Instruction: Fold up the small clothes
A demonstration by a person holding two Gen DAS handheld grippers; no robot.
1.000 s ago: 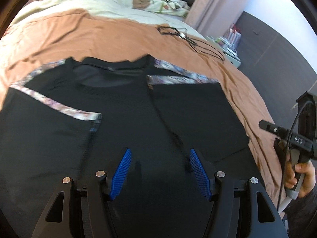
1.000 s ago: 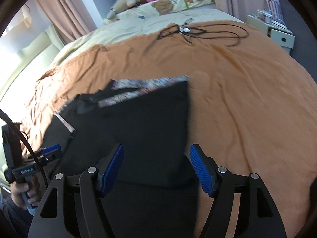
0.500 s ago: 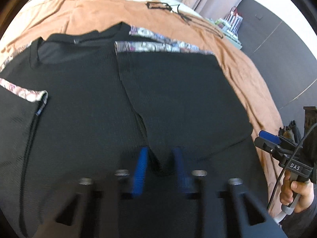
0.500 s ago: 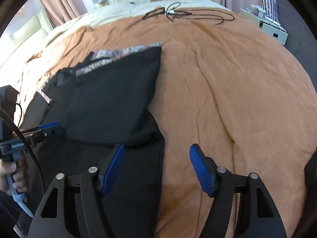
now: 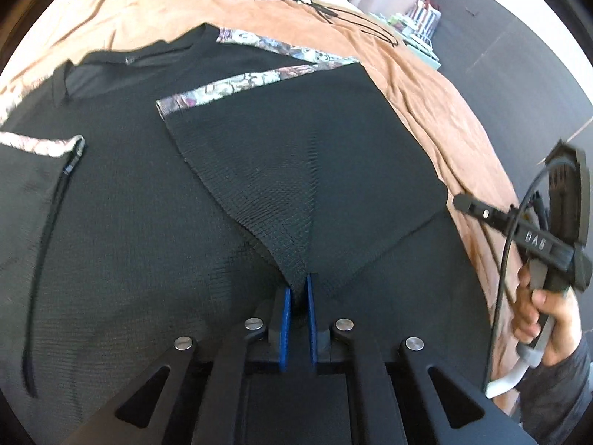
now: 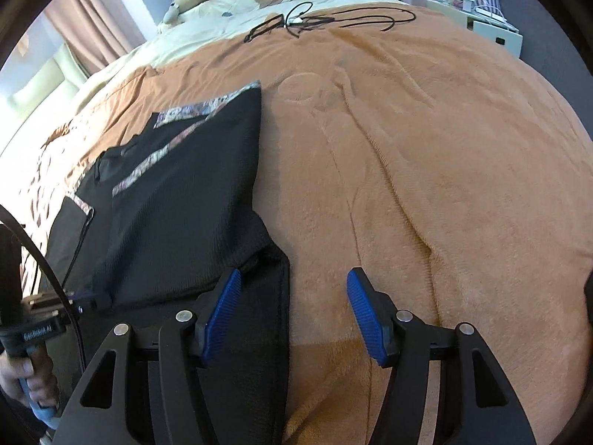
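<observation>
We see the black shirt (image 5: 155,222) flat on the bed (image 6: 426,148), collar at the far end. Left hand-held gripper (image 5: 297,289) is closing, pads pinching the folded flap's near corner. Right hand-held gripper (image 6: 292,315) hangs half-wide, empty, straddling the shirt's right hem edge; left is nearer.

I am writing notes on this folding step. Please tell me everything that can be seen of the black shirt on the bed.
The black shirt lies flat on the brown blanket. It looks like ribbed knit, with a round neckline at the far end and patterned floral trim along the sleeve seams. Its right side, sleeve included, is already folded over the body. The left gripper pinches that flap's near corner, its jaws closing. The right gripper stands open over the near side edge, gripping nothing.
</observation>
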